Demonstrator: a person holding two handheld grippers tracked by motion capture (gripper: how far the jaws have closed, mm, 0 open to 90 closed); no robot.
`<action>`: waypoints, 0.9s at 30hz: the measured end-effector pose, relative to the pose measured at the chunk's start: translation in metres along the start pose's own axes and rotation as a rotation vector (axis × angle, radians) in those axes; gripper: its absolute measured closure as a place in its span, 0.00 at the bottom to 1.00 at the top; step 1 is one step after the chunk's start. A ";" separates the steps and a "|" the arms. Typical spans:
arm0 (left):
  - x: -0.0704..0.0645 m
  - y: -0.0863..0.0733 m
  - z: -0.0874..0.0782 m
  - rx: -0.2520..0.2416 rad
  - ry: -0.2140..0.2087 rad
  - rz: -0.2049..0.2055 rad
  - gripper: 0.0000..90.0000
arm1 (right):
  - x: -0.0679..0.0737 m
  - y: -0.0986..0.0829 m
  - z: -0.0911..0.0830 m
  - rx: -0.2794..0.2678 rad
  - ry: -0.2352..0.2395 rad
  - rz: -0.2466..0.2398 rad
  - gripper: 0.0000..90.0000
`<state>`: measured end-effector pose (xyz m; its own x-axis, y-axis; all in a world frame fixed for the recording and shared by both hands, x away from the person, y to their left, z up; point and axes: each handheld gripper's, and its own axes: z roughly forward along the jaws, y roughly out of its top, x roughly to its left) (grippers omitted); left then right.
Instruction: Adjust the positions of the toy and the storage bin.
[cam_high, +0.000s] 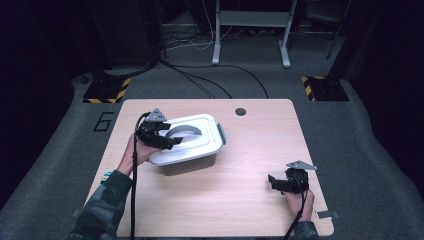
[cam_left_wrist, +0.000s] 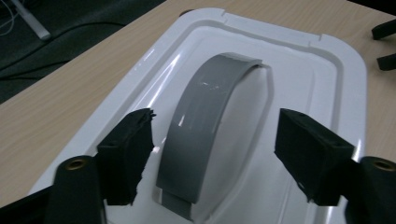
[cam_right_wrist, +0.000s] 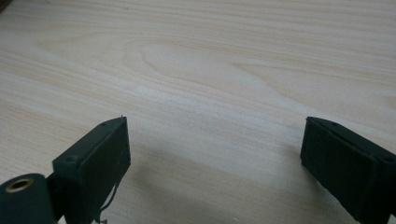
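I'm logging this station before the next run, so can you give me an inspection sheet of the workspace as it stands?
Surface: light wooden table, round dark hole near far edge.
Job's things: white rectangular plastic bin, lid on, arched grey handle.
Clutter: small silver tag at near right corner.
Grippers: left gripper open, fingers either side of the handle, not touching; right gripper open over bare wood.
Cables: black cables on floor; one trailing from each gripper.
Surroundings: grey carpet, hazard-striped stand bases, grey metal frame.

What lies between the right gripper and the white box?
Nothing but bare table: the high view shows plain wood between the right gripper and the white box, where the left gripper hovers.
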<state>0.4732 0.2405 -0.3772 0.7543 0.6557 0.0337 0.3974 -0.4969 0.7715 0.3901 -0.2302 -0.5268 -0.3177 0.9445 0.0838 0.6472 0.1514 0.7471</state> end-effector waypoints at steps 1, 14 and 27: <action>0.001 0.000 0.002 0.000 -0.006 -0.005 0.38 | 0.000 0.000 0.000 -0.001 -0.002 0.003 0.09; 0.000 0.004 0.005 0.000 0.031 0.048 0.69 | -0.002 0.000 -0.001 -0.013 0.014 0.017 0.12; -0.022 -0.003 -0.004 0.009 0.071 0.055 0.74 | -0.002 0.000 -0.001 -0.015 0.015 0.019 0.13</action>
<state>0.4533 0.2302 -0.3776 0.7360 0.6661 0.1211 0.3618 -0.5382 0.7612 0.3901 -0.2326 -0.5266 -0.3156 0.9427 0.1080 0.6427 0.1286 0.7553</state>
